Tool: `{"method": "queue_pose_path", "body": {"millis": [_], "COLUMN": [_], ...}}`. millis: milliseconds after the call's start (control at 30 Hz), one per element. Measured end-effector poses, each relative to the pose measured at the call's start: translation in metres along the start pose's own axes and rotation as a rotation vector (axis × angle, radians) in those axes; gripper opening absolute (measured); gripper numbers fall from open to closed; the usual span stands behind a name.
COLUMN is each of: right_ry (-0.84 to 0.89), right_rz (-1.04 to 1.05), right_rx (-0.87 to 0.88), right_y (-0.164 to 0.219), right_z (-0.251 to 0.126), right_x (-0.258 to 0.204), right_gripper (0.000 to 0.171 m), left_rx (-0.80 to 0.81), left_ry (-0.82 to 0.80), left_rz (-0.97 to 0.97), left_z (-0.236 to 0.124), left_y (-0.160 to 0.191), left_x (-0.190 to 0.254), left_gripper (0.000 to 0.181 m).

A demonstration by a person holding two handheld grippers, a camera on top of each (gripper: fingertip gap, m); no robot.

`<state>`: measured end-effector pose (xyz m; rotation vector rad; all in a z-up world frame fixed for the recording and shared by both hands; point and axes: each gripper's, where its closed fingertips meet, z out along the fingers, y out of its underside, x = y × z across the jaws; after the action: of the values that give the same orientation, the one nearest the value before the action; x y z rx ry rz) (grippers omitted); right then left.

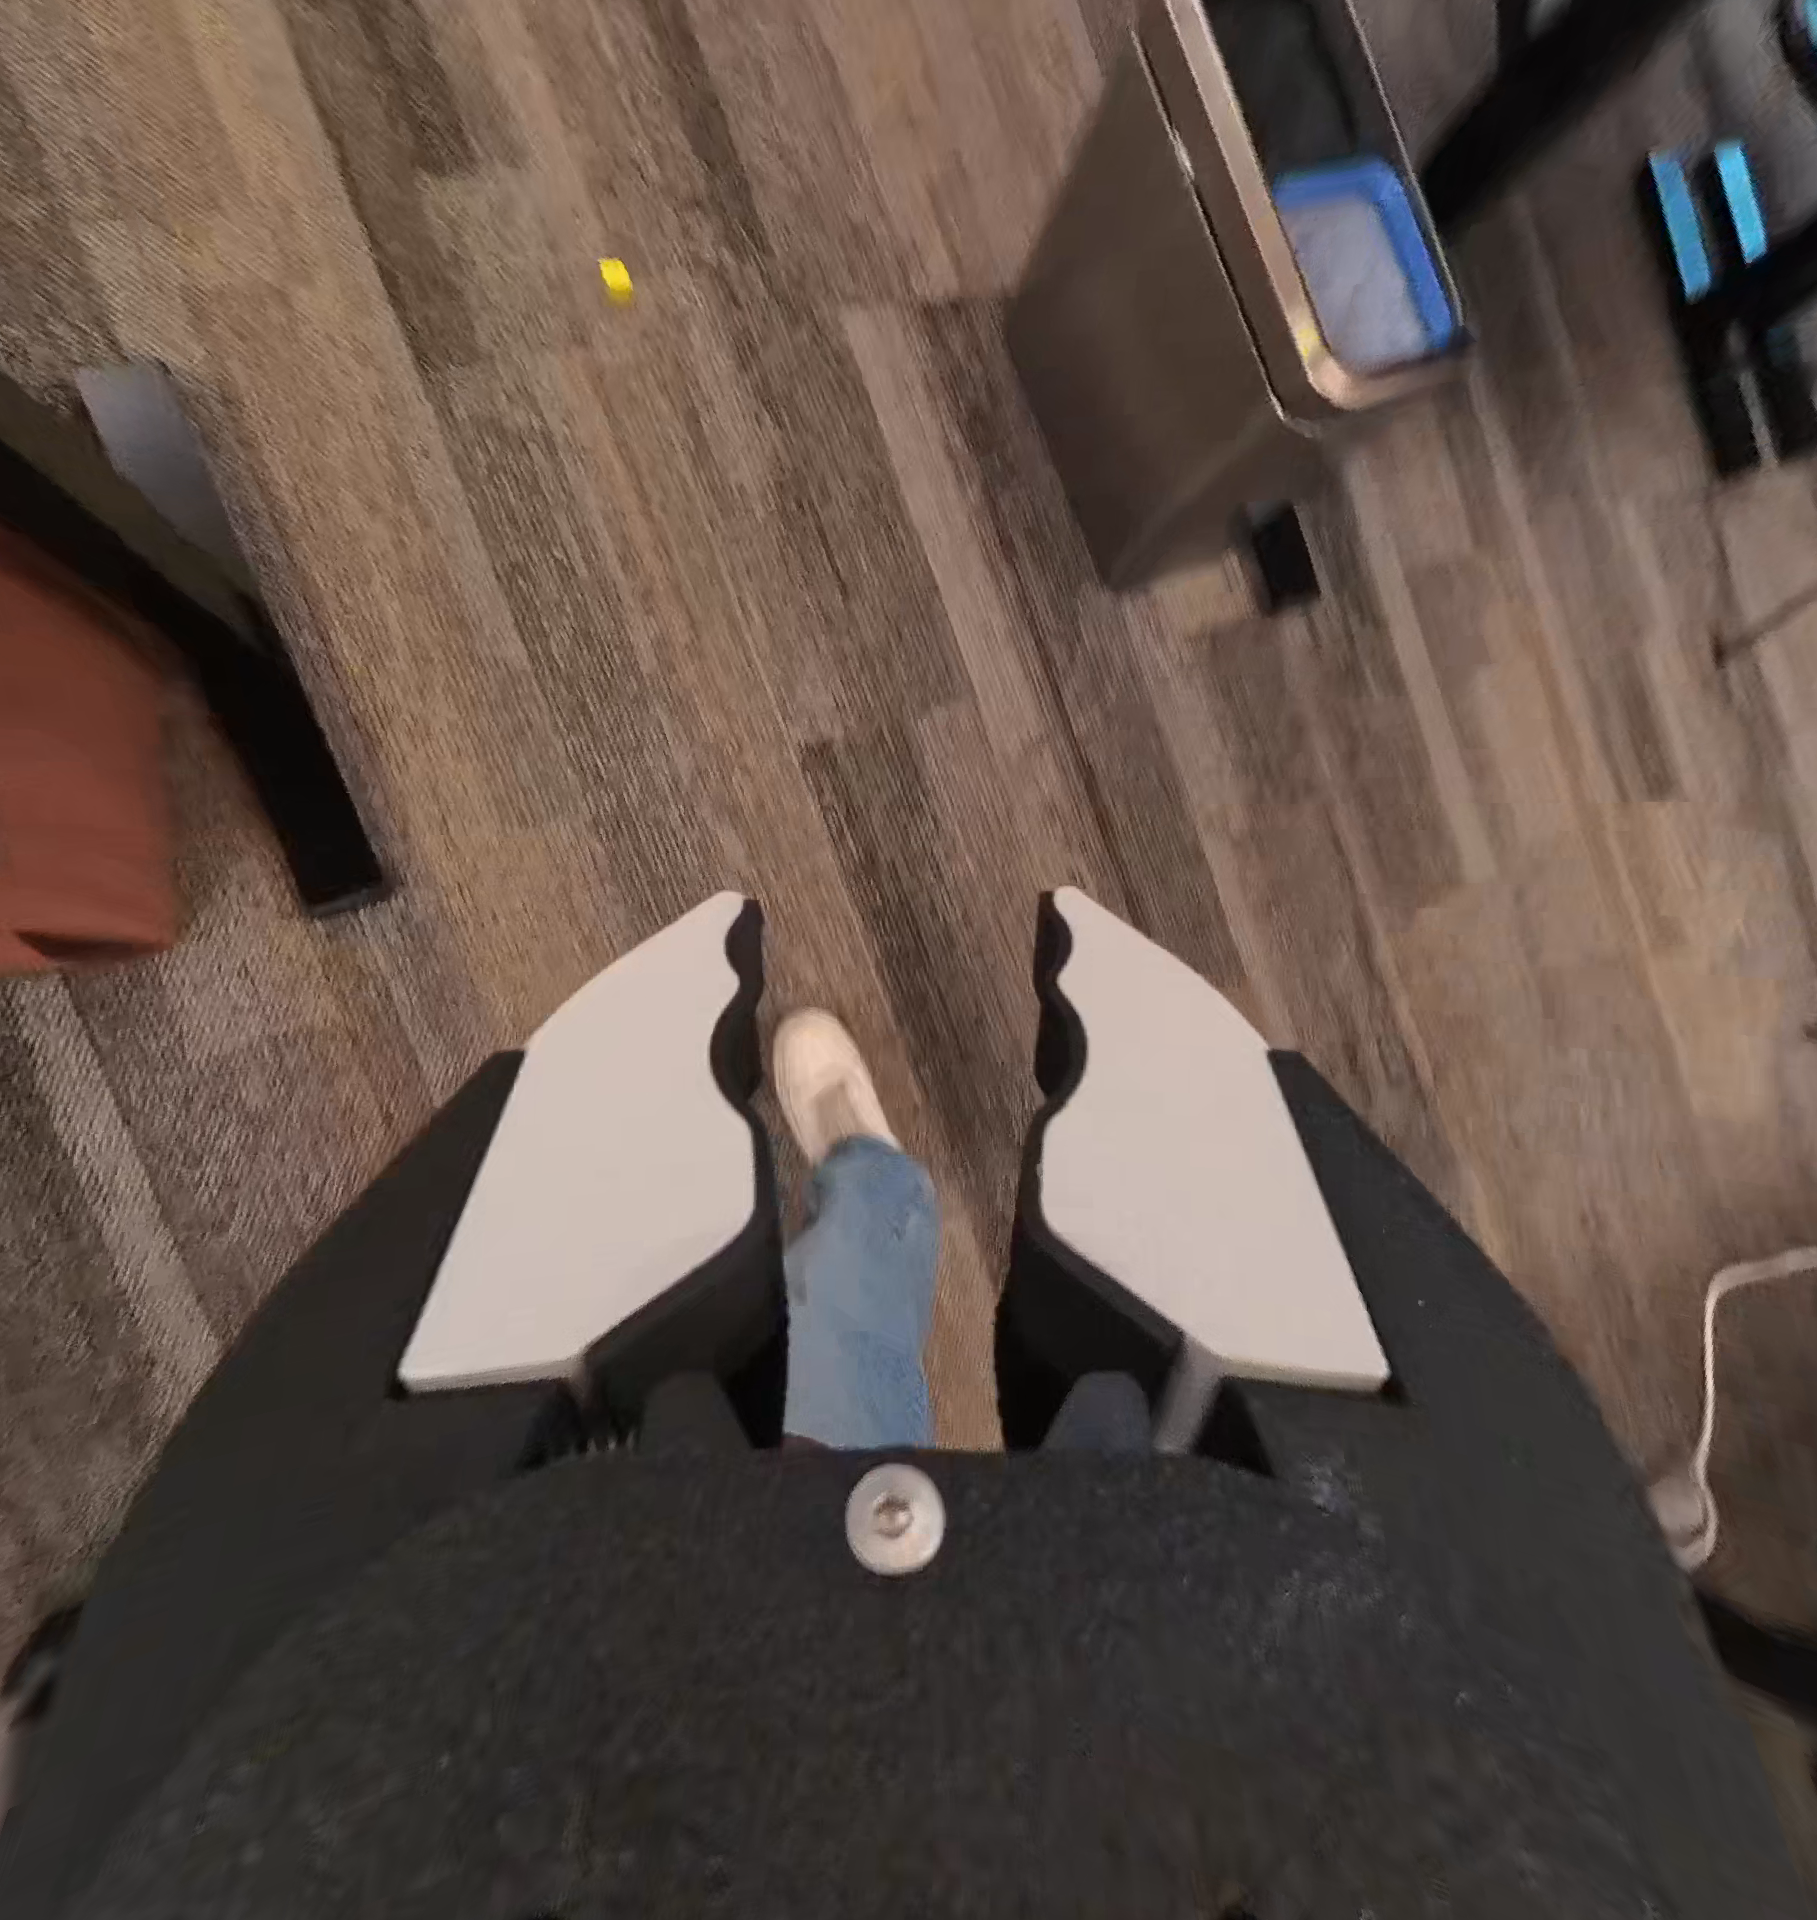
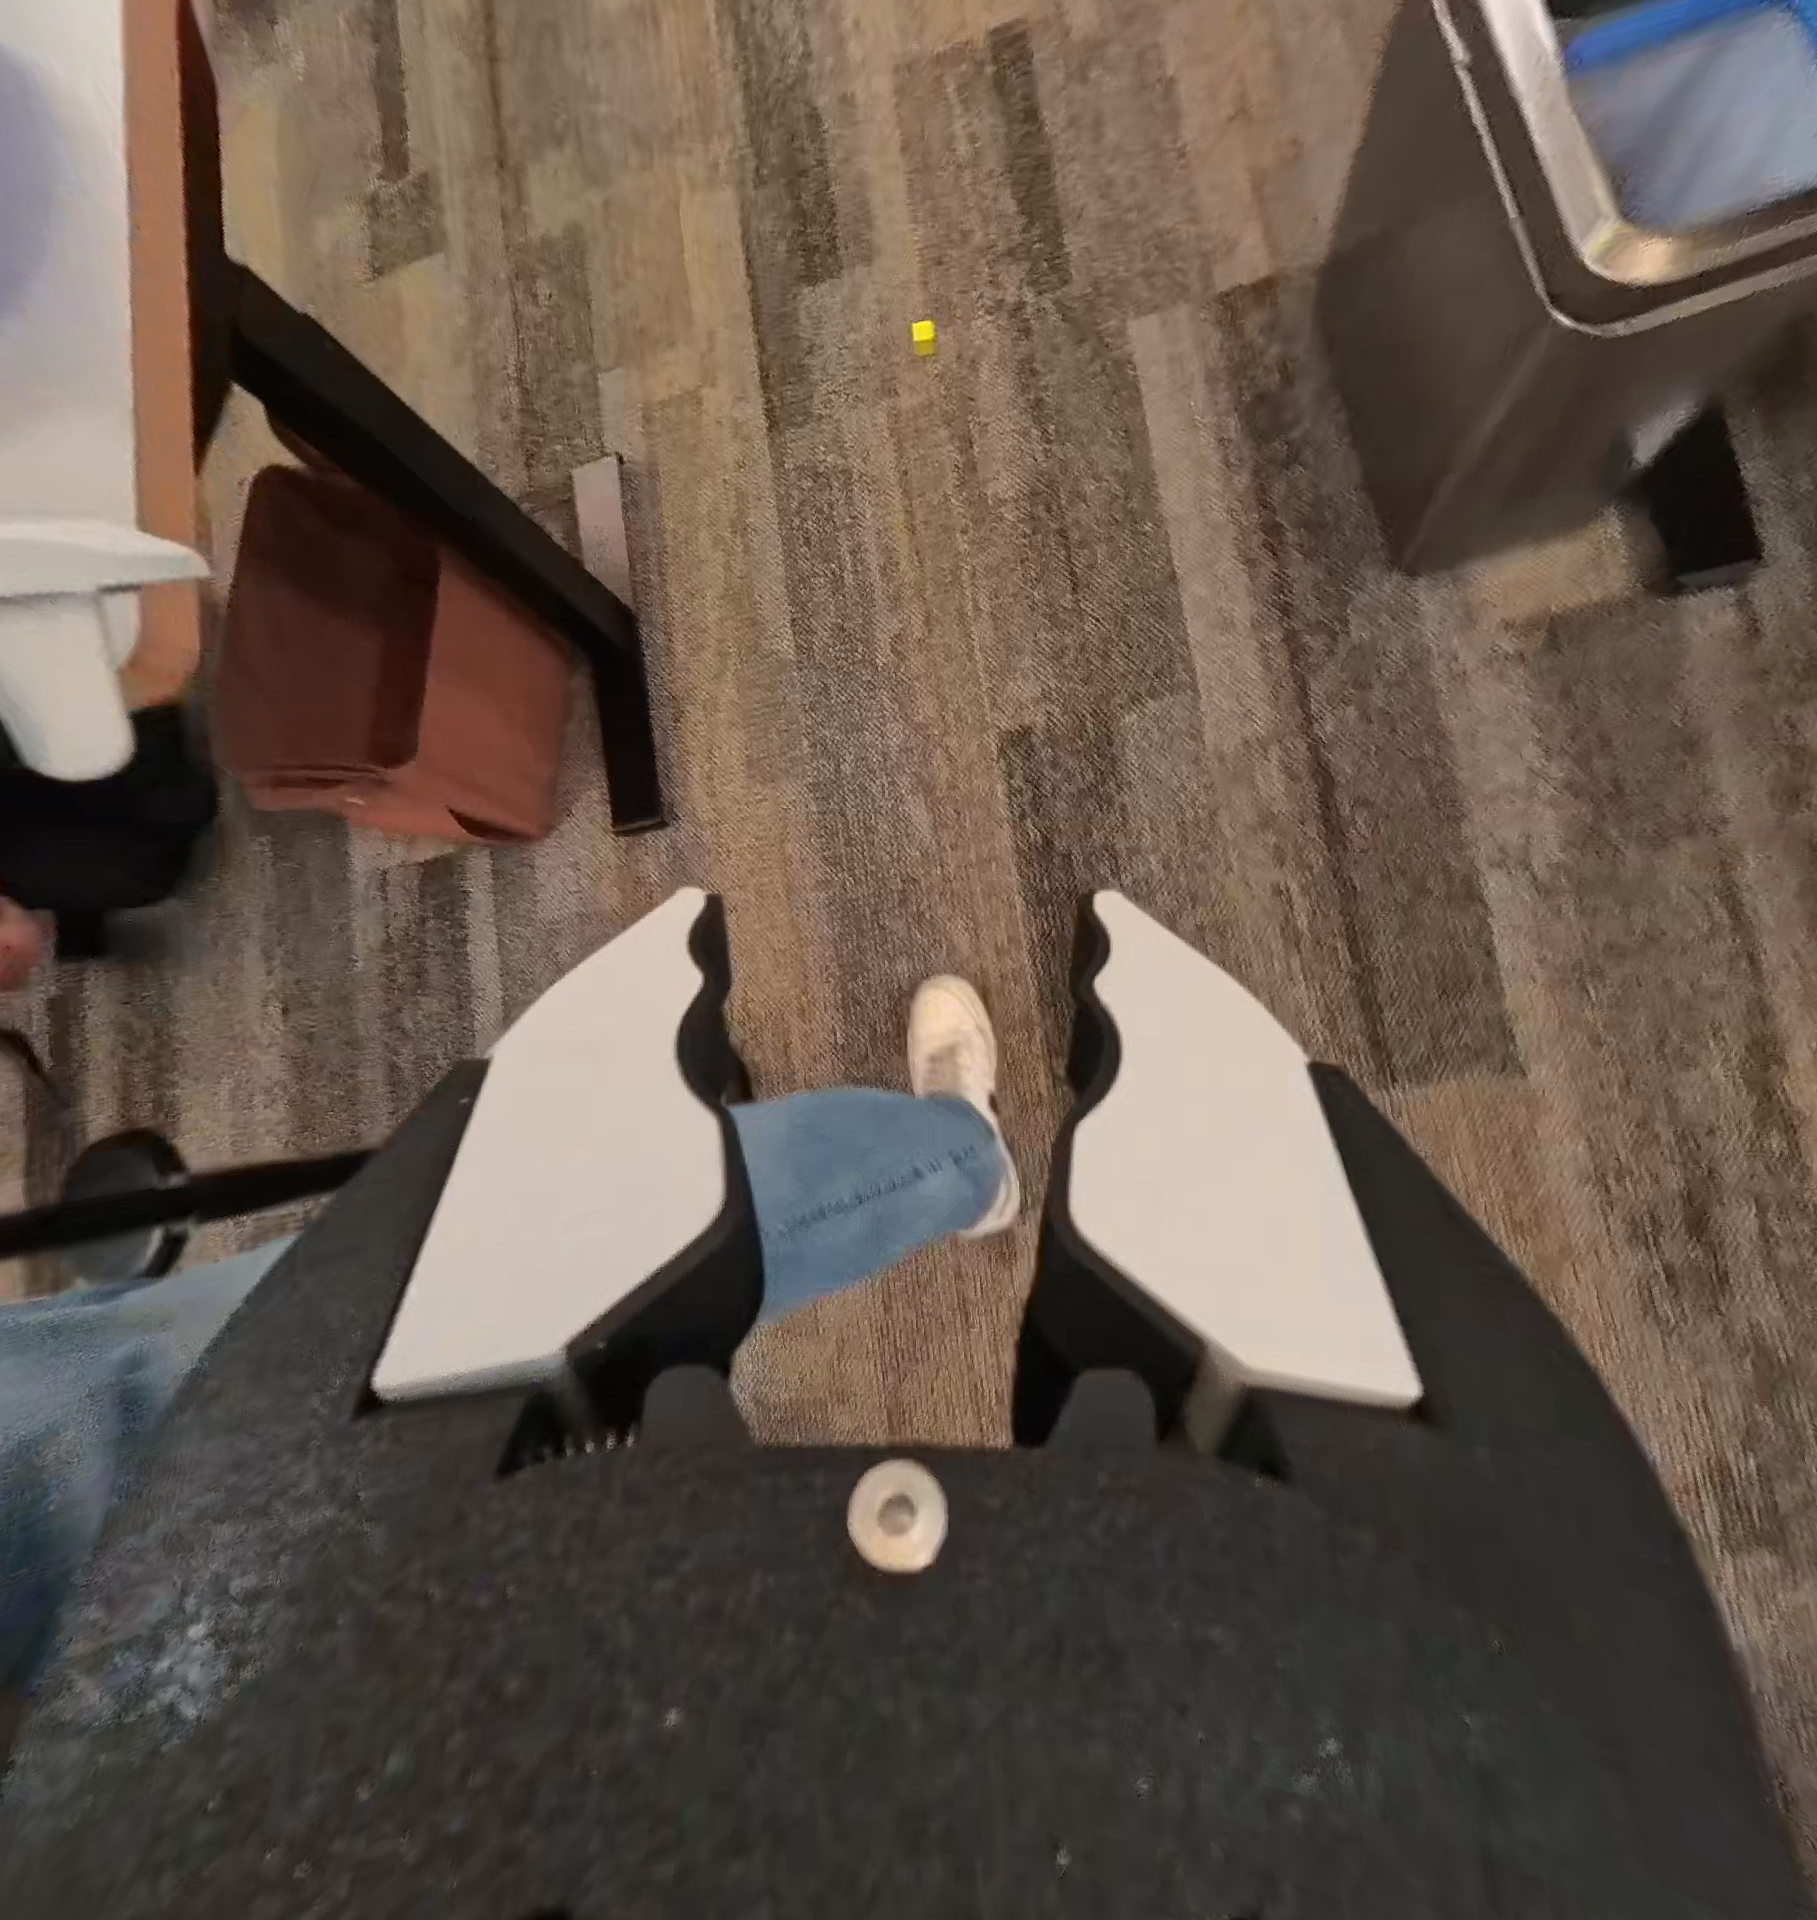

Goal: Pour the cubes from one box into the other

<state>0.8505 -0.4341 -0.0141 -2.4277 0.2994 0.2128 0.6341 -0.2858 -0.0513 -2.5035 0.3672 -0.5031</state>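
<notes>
Left wrist view: the left gripper points down at a grey-brown carpet, its two white fingers spread apart and holding nothing. Between them shows a person's leg in jeans and a pale shoe, so the gripper seems to hang at the person's side rather than at work. One small yellow cube lies loose on the carpet, well ahead of the gripper. At upper right stands a metal bin with a blue liner. At the left edge sits a brown fabric box beside a black leg of the counter. The picture is blurred, which suggests movement.

Right wrist view: the right gripper also points at the carpet, jaws spread and empty. The jeans and shoe show between the fingers again. The yellow cube lies on the carpet ahead, apart from everything. The brown box rests on the floor at left, touching or just beside the black leg. The counter's edge and part of the other gripper show at far left. The bin fills the upper right corner.

No cube-filled boxes are clearly in view. As a judgement, the stray cube looks spilled, and pouring is not under way.
</notes>
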Motion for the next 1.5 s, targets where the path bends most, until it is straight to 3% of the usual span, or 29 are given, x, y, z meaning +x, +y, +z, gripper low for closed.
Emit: {"method": "queue_pose_path", "body": {"millis": [133, 267, 433, 533, 633, 733, 867, 967, 1100, 1200, 1333, 1400, 1500], "right_ry": [-0.099, -0.151, -0.138, -0.123, -0.105, -0.087, -0.045, -0.021, 0.042, 0.091, 0.182, 0.173, 0.159], "right_rz": [0.024, 0.004, -0.102, -0.120, -0.123, -0.095, -0.123, -0.148, -0.120, -0.106, -0.184, -0.186, -0.229], "right_rx": [-0.071, -0.145, -0.206, -0.197, -0.217, -0.305, -0.457, -0.554, -0.612, -0.615, -0.667, -0.680, -0.715], "right_y": [-0.103, -0.193, -0.276, -0.310, -0.324, -0.312, -0.259, -0.212, -0.173, -0.165, -0.155, -0.153, -0.156], "right_z": [0.122, 0.252, 0.414, 0.531, 0.673, 0.825, 0.998, 1.098, 1.190, 1.225, 1.245, 1.250, 1.245], "right_x": [0.002, -0.011, -0.037, -0.047, -0.046, -0.035, -0.019, -0.007, 0.014, 0.023, 0.032, 0.031, 0.031], "right_gripper": [0.064, 0.063, 0.061, 0.061, 0.064, 0.065, 0.059, 0.056, 0.055, 0.048, 0.043, 0.029, 0.029], "left_rx": [0.016, 0.002, 0.004, -0.006, -0.018, -0.043, -0.122, -0.205, -0.317, -0.376, -0.428, -0.434, -0.435], "left_ry": [-0.095, -0.137, -0.156, -0.162, -0.174, -0.199, -0.254, -0.275, -0.289, -0.293, -0.293, -0.294, -0.284], "left_rz": [-0.074, -0.109, -0.068, -0.016, 0.000, -0.069, -0.150, -0.193, -0.193, -0.200, -0.235, -0.241, -0.260], "left_z": [0.083, 0.142, 0.213, 0.279, 0.364, 0.455, 0.554, 0.598, 0.614, 0.608, 0.598, 0.595, 0.591], "left_y": [-0.072, -0.144, -0.223, -0.255, -0.277, -0.284, -0.260, -0.221, -0.163, -0.132, -0.115, -0.117, -0.126], "left_x": [-0.058, -0.123, -0.188, -0.222, -0.259, -0.308, -0.379, -0.415, -0.437, -0.443, -0.442, -0.440, -0.432], "left_gripper": [0.050, 0.051, 0.053, 0.052, 0.051, 0.049, 0.047, 0.047, 0.047, 0.045, 0.045, 0.045, 0.044]}}
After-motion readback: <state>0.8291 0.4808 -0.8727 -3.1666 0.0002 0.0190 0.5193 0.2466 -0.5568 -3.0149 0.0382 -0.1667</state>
